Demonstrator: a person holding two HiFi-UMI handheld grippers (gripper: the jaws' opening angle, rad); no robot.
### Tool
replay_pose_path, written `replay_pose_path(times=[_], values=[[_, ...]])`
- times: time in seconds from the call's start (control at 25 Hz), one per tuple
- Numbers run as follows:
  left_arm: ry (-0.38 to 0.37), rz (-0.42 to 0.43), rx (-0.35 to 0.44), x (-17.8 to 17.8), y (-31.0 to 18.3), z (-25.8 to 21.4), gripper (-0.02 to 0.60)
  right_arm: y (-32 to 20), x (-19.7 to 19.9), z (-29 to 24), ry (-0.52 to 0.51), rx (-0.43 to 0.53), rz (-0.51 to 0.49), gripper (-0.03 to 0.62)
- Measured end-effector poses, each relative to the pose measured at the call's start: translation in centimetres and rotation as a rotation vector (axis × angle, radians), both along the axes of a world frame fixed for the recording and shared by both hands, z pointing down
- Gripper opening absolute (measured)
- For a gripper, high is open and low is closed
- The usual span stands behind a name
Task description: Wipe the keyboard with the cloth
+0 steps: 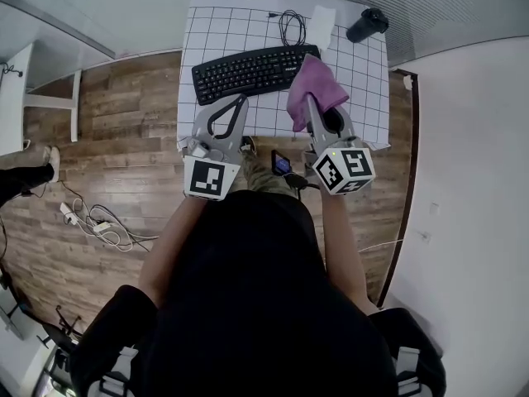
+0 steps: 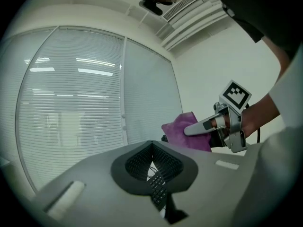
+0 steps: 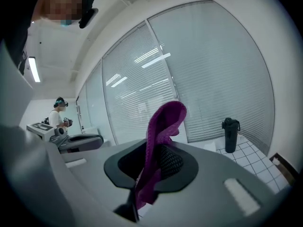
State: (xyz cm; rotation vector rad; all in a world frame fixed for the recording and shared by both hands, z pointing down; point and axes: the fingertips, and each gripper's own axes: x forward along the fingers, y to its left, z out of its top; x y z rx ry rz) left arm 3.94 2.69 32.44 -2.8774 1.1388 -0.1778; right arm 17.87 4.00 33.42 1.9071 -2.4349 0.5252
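A black keyboard (image 1: 248, 71) lies on the white grid mat (image 1: 364, 81) of the table, angled slightly. My right gripper (image 1: 311, 106) is shut on a purple cloth (image 1: 315, 88), which hangs just above the keyboard's right end. In the right gripper view the cloth (image 3: 161, 136) stands up between the pressed jaws of my right gripper (image 3: 158, 152). My left gripper (image 1: 241, 100) is shut and holds nothing; its tip is at the keyboard's near edge. In the left gripper view, keyboard keys (image 2: 157, 188) show through the gap in the closed jaws of my left gripper (image 2: 151, 145), and the cloth (image 2: 187, 132) shows to the right.
A black bottle (image 1: 368, 23) lies at the table's far right corner and also shows in the right gripper view (image 3: 230, 134). The keyboard's coiled cable (image 1: 291, 25) and a white sheet (image 1: 322, 19) are behind the keyboard. Loose cables (image 1: 99, 222) lie on the wooden floor at left.
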Motion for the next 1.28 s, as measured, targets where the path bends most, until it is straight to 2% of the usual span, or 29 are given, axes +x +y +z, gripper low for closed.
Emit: replay_pose_path(times=[0.2,0.4,0.52,0.6,0.68,0.76,0.88,0.96,1.08,1.2,1.28], values=[[-0.027,-0.002,0.003,2.1,-1.9,0.4,0.0,-2.3,3.2,1.5,-0.004,-0.034,0.008,0.071],[-0.08,-0.056,-0.015,2.7,-3.3,1.5,0.0,-4.4,6.5,4.6,-0.003,-0.097,-0.02,0.071],[-0.111,-0.114,-0.027,2.1,-4.1,2.5,0.0,-6.2,8.7,7.1,0.019,-0.159,-0.047,0.071],[-0.136,-0.154,-0.011,1.4,-4.6,3.5,0.0,-7.4,9.8,9.1,0.031,-0.202,-0.093,0.071],[-0.155,-0.193,-0.032,0.6,-4.8,5.0,0.0,-8.5,11.0,11.1,0.035,-0.25,-0.137,0.071],[-0.181,-0.223,-0.082,-0.3,-4.4,6.7,0.0,-9.5,12.5,12.5,0.002,-0.288,-0.153,0.071],[-0.232,-0.244,-0.12,-1.4,-4.5,8.4,0.0,-11.8,15.2,13.5,-0.077,-0.299,-0.107,0.071],[-0.245,-0.255,-0.135,-1.8,-4.8,9.4,0.0,-12.9,16.5,14.4,-0.045,-0.307,-0.088,0.071],[-0.251,-0.275,-0.167,-2.3,-5.6,11.4,0.0,-13.9,17.7,16.6,0.066,-0.347,-0.086,0.071],[-0.263,-0.287,-0.206,-2.8,-6.2,13.8,0.0,-14.4,18.5,19.3,0.166,-0.432,-0.111,0.071],[-0.271,-0.295,-0.236,-3.2,-6.5,15.3,0.0,-14.5,18.7,20.8,0.193,-0.489,-0.127,0.071]])
